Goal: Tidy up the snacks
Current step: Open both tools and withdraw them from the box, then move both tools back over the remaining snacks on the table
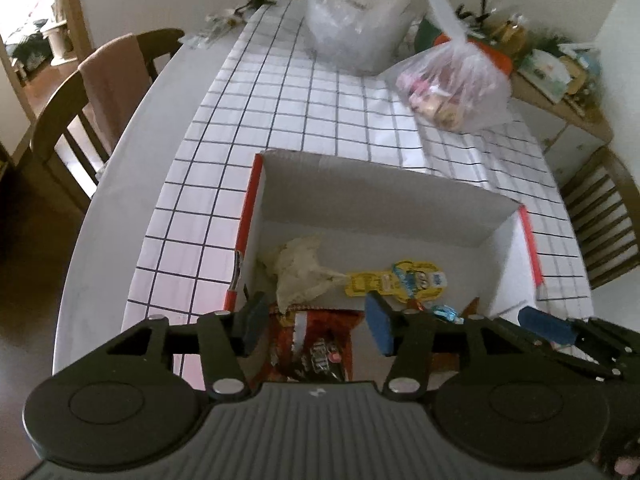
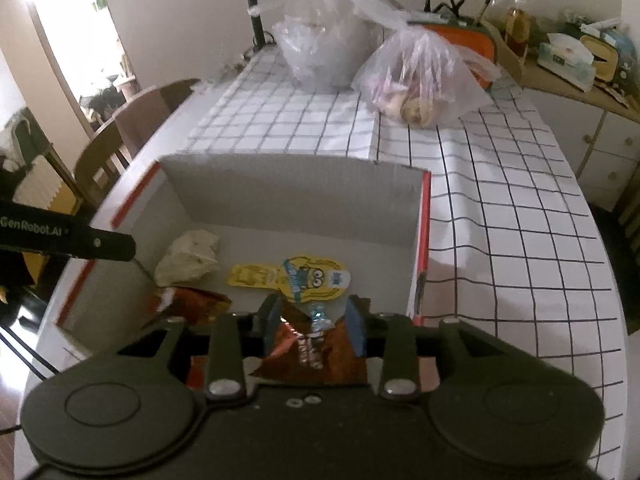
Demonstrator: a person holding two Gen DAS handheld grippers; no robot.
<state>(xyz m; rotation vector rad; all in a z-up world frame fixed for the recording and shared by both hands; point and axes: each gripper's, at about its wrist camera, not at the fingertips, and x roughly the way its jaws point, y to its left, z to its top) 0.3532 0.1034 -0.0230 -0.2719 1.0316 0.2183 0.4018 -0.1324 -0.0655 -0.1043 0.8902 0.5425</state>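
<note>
A wooden chair with a brown cloth over its back stands at the left edge of the table, which carries a white cloth with a black grid. An open white cardboard box with red outer edges sits on the table and serves as the landmark here.

Over the near left corner of the box hangs the left tool, its blue-padded fingers set wide apart with nothing between them. Directly under it, on the box floor, lies a brown-and-red M&M's bag. Just beyond that bag, by the left wall of the box, sits a crumpled pale wrapper. To its right, at the middle of the box floor, lies a flat yellow Minion-shaped packet, and near its close edge a small blue-wrapped candy.

Over the near right part of the box hangs the right tool, its fingers parted and not pressing anything; an orange-brown snack bag lies beneath them.

Beyond the far wall of the box, a crumpled clear plastic bag stands on the table, and to its right a tied clear bag of wrapped snacks.
</note>
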